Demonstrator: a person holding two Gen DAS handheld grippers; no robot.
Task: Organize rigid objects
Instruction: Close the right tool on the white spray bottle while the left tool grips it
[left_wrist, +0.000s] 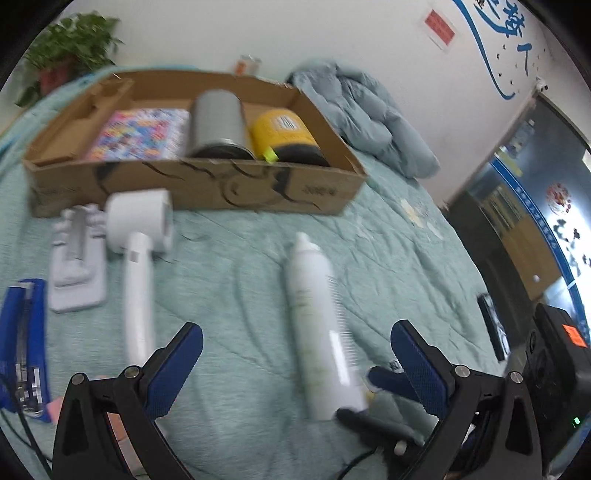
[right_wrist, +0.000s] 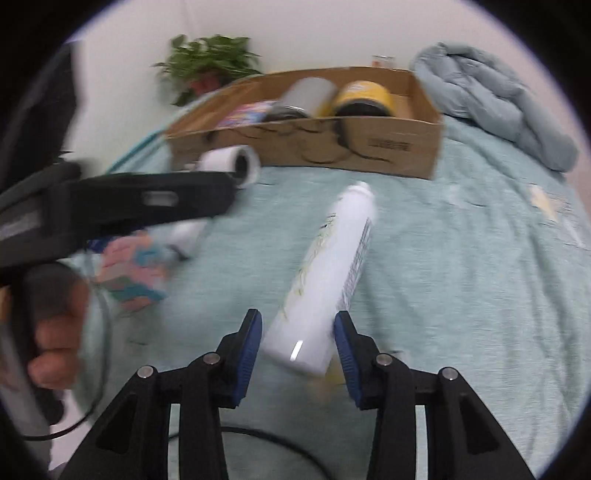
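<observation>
A white spray bottle (left_wrist: 319, 325) lies on the green bedspread; it also shows in the right wrist view (right_wrist: 328, 273). My right gripper (right_wrist: 298, 345) has its jaws around the bottle's base, narrow gaps showing on both sides. My left gripper (left_wrist: 295, 354) is open and empty, above the bedspread near the bottle. A cardboard box (left_wrist: 192, 184) at the back holds a colourful book (left_wrist: 142, 133), a grey can (left_wrist: 219, 125) and a yellow can (left_wrist: 286, 136).
A white hair dryer (left_wrist: 138, 254), a white bracket (left_wrist: 75, 266) and a blue stapler (left_wrist: 24, 343) lie at the left. A folded blue-grey quilt (left_wrist: 369, 114) lies at the back right. A potted plant (left_wrist: 70, 48) stands at the back left. Colourful sponges (right_wrist: 133, 269) lie near the dryer.
</observation>
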